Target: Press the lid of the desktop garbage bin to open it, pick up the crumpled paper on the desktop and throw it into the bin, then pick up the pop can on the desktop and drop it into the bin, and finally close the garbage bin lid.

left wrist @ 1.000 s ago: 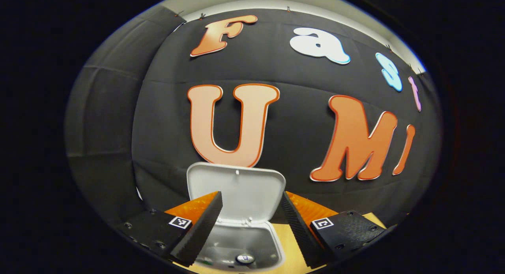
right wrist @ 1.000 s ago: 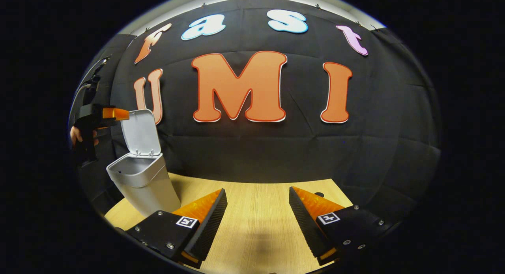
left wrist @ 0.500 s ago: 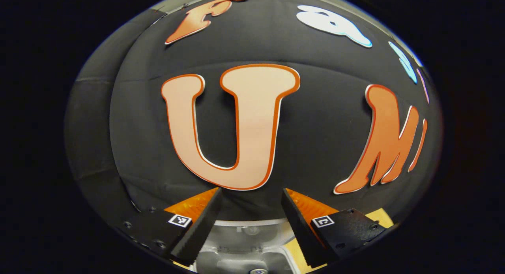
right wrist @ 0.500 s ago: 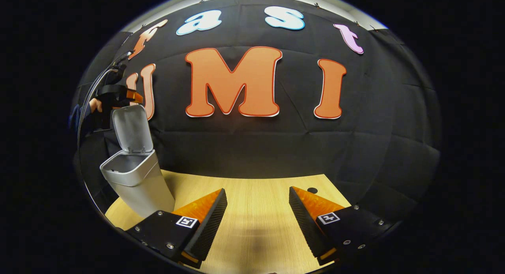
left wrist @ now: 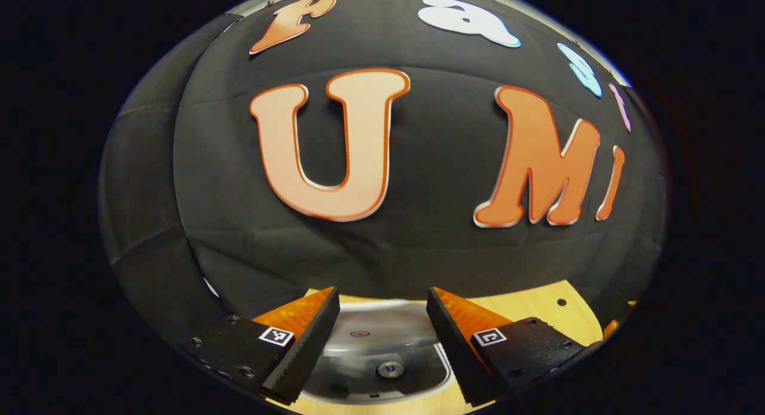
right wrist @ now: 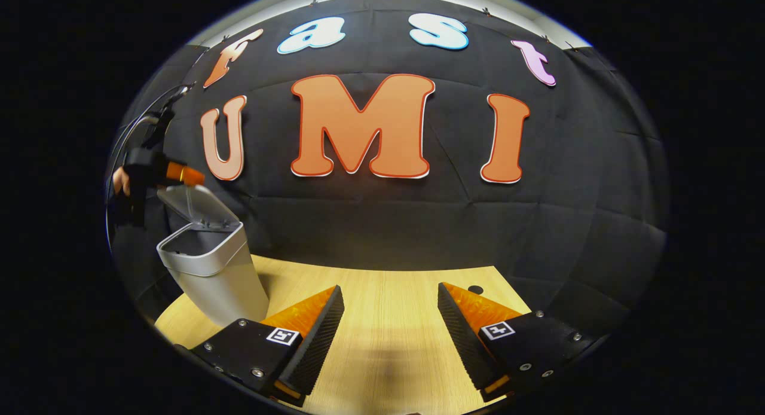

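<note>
left gripper [left wrist: 382, 325] fingers wide apart, poised over the half-lowered lid [right wrist: 197, 206] of the garbage bin [right wrist: 215, 271], right gripper [right wrist: 388, 319] fingers wide, low over the worktop [right wrist: 388, 343] beside the bin

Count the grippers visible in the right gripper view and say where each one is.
2. The right gripper shows at the bottom, open over the wooden table. The left gripper is far left, at the half-lowered lid of the garbage bin.

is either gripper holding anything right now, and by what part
Nothing is held. The left gripper is open above the bin lid; the right gripper is open over the table.
</note>
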